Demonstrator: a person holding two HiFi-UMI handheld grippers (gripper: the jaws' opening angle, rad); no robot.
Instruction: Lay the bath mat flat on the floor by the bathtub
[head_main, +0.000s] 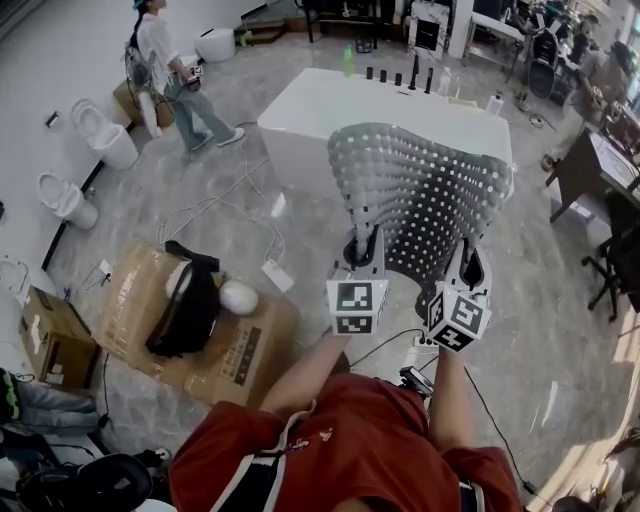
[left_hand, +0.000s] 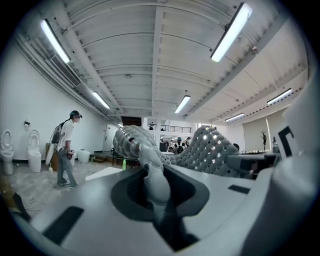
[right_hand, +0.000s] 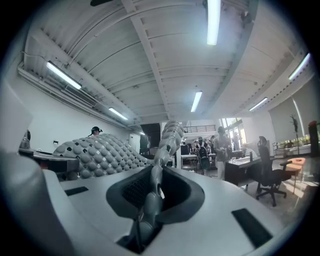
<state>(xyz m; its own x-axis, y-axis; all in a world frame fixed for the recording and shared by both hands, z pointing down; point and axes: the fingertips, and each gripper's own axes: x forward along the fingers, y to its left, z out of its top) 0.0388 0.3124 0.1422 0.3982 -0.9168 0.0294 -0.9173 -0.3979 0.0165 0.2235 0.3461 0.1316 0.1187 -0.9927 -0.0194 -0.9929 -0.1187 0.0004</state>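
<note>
Bath mat (head_main: 420, 190): grey and studded, centre frame, arching up off the floor between both grippers.
Left gripper (head_main: 362, 248): jaws pinching the mat's lower left edge.
Right gripper (head_main: 470, 267): jaws pinching the mat's lower right edge.
Bathtub (head_main: 320, 105): white, upper centre, partly behind the mat.
Bystander (head_main: 165, 65): upper left, walking.
</note>
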